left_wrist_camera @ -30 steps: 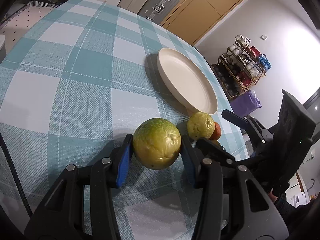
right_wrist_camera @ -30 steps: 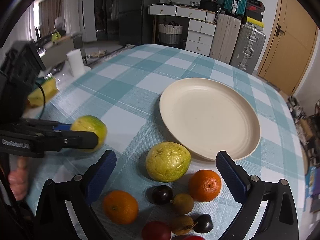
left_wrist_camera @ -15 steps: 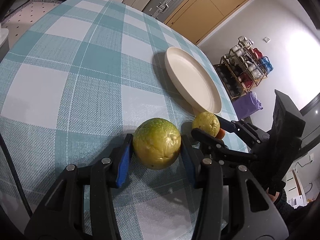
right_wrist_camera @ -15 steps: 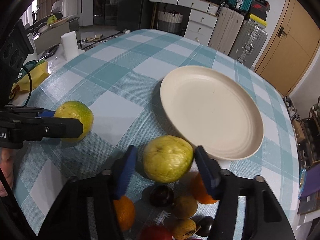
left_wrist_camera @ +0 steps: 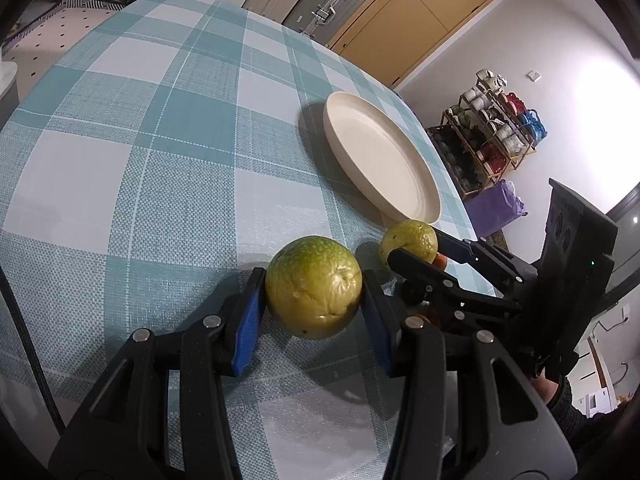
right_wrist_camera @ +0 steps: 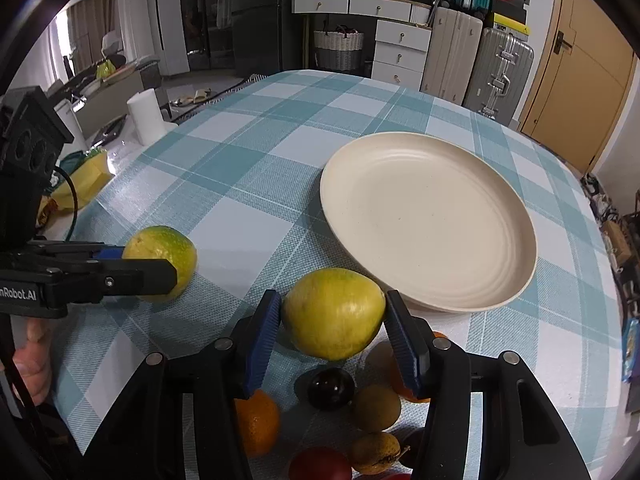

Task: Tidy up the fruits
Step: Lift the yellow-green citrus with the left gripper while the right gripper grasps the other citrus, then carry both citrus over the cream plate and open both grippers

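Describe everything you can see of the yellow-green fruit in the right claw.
The yellow-green fruit is round, slightly oblong, with smooth, faintly dimpled glossy skin, yellower on top. The right claw is shut on it, blue pads pressing both sides. It sits just before the cream plate's near rim, above the smaller fruits. The left wrist view shows it too.

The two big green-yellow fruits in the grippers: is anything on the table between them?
In the right wrist view, only bare checked tablecloth lies between the green citrus and the yellow-green fruit.

Green-yellow citrus (left_wrist_camera: 313,286) and yellow guava (right_wrist_camera: 333,313) held aloft, cream plate (right_wrist_camera: 500,280) bare
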### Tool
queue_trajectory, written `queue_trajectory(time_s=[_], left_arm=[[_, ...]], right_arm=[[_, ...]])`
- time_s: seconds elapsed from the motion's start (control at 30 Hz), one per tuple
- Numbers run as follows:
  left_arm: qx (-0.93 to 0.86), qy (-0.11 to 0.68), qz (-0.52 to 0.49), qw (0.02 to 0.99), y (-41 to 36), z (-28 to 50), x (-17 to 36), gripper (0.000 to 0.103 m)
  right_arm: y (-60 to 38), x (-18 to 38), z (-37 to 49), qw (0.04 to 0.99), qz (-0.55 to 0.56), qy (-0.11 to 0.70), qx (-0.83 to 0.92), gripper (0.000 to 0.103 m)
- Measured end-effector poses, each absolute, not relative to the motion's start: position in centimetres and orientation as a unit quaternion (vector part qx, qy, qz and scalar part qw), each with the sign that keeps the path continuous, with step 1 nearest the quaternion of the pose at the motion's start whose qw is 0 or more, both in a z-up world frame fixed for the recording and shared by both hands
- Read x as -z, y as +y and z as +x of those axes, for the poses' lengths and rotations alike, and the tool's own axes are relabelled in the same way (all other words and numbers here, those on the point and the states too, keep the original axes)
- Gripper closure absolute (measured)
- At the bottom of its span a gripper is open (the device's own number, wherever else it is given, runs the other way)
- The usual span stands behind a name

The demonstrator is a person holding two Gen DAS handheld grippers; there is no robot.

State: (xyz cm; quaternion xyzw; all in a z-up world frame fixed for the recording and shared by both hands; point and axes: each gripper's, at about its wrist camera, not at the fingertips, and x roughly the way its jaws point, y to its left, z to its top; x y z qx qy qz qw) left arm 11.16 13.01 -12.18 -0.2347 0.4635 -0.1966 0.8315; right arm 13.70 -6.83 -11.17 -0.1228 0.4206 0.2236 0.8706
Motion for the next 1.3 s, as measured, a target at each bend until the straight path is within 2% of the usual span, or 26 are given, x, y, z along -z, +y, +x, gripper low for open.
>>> queue_trajectory(time_s=[0.73, 1.3], left_arm=[[0.193, 0.461, -0.205, 0.842, 10.8, 13.4, 10.0, 0.06], [0.212, 0.458, -0.188, 0.842, 6.0, 22.0, 5.3, 0.06]], right_arm=[[-10.4, 8.6, 14.0, 0.885, -0.029, 0.389, -0.256, 0.05], [-14.2, 4.9, 19.2, 0.897, 0.003, 0.36, -0.255, 0.05]])
